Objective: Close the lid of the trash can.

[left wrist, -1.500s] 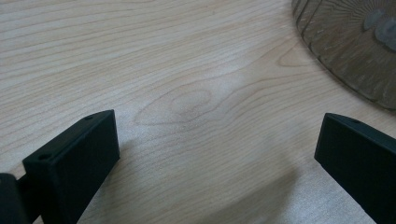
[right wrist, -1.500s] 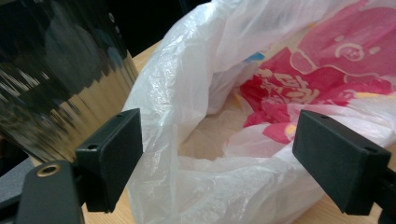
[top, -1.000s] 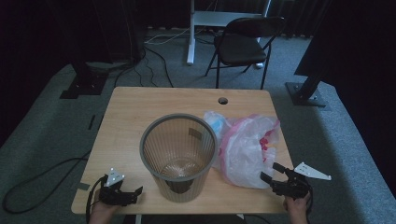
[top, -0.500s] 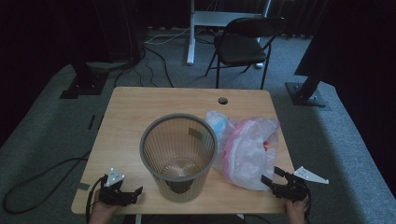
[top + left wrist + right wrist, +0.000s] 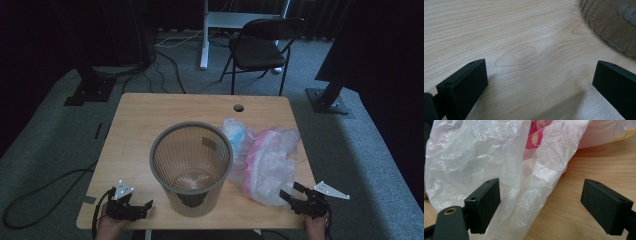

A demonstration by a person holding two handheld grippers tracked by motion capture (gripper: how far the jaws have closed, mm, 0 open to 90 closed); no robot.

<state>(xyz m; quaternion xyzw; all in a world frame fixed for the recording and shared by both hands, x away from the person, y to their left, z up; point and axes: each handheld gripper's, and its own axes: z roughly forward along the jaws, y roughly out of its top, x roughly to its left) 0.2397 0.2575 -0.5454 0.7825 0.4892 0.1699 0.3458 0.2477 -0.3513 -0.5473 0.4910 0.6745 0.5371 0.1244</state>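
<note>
The right gripper is sitting at the near right corner of the pale wooden counter, its fingers spread wide and holding nothing, pointing at the crumpled translucent white-and-pink plastic bag. In the right gripper view that bag is lying just ahead, with a fold of film reaching down between the two fingers but not pinched. The bag is resting on the right half of the counter, pressed against the side of the grey ribbed plastic wastebasket, which is standing upright near the middle front.

The bag is looking very light, soft and slippery; thin film like this is likely to slide out of a shallow pinch and to drape or unfold when lifted, so a gathered bunch of wrinkles near the closest edge seems the safest place to take hold. Something pink and red is showing through it, though what it is I cannot tell.

The left gripper is hovering low over bare wood at the near left corner, its fingers also wide apart and empty, the basket's base just beyond them.

The counter is smooth and has a round cable hole near its far edge. Around it, grey carpet, a black folding chair, loose cables and dark stands are filling a dim room.
</note>
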